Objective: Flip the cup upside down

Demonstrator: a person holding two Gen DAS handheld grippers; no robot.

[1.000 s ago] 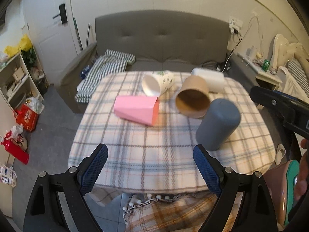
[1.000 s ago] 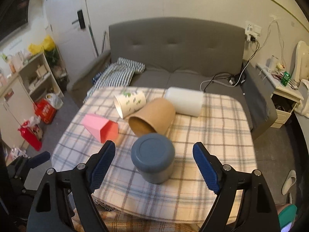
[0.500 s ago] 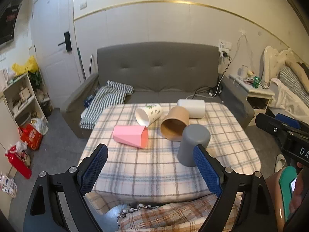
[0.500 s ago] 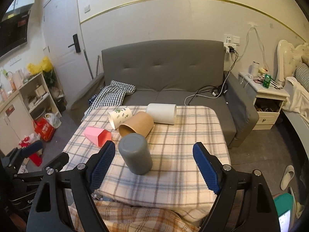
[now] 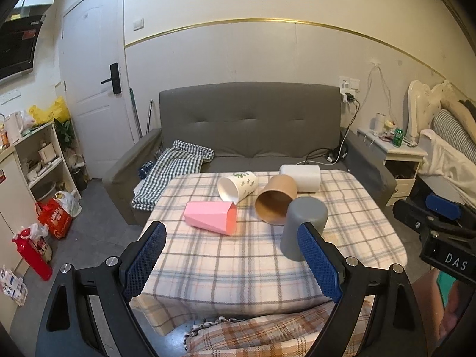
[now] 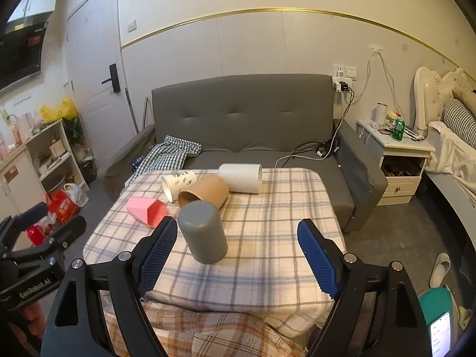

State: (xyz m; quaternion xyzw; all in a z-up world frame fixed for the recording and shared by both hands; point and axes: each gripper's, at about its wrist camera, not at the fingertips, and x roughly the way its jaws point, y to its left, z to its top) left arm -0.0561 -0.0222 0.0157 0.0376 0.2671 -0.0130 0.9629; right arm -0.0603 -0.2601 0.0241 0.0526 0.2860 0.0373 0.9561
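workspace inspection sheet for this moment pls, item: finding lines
surface: plaid-covered table, cloth flat.
job's things: grey cup stands upside down; pink cup, leaf-print cup, brown cup, white cup lie on their sides.
clutter: nothing seen on the table.
grippers: left gripper and right gripper open, holding nothing, short of the table.
cables: charger leads trail onto the sofa.
surroundings: nightstand, shelf, door.
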